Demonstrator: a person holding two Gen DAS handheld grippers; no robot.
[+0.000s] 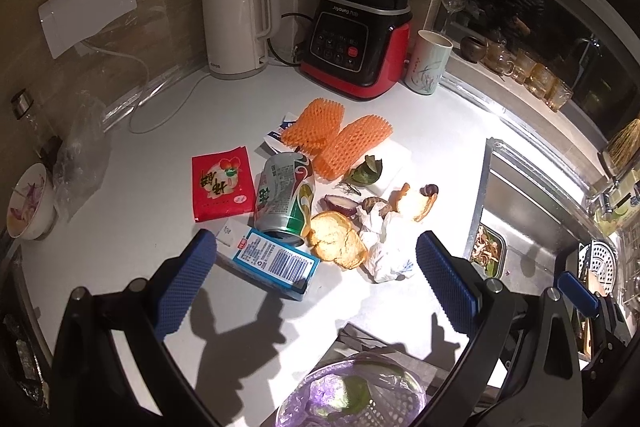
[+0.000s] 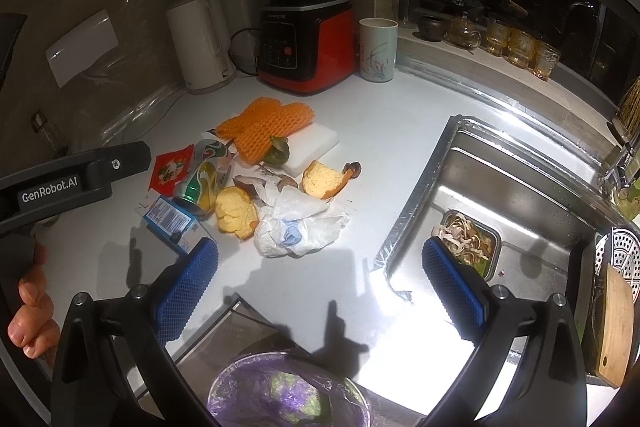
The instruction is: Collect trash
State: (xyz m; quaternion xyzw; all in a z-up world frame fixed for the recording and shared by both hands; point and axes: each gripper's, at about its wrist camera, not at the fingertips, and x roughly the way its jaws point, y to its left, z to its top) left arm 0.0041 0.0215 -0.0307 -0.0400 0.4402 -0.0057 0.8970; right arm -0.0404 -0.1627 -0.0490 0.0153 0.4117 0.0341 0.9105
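Observation:
A pile of trash lies on the white counter (image 1: 160, 267): a crushed green can (image 1: 286, 197), a blue carton (image 1: 276, 263), a red packet (image 1: 222, 189), orange foam nets (image 1: 336, 139), bread pieces (image 1: 336, 241), a crumpled white tissue (image 1: 384, 247) and peels. My left gripper (image 1: 316, 291) hovers open just in front of the carton and bread. My right gripper (image 2: 320, 287) is open above bare counter, nearer than the tissue (image 2: 300, 223). A bin with a purple liner (image 2: 280, 391) sits below the counter edge.
A white kettle (image 1: 236, 23), a red and black blender (image 1: 360, 43) and a ceramic cup (image 1: 428, 67) stand at the back. A steel sink (image 2: 500, 211) holding a food tray (image 2: 468, 239) lies to the right. A bowl (image 1: 28, 203) sits far left. A hand (image 2: 32, 307) holds the left gripper.

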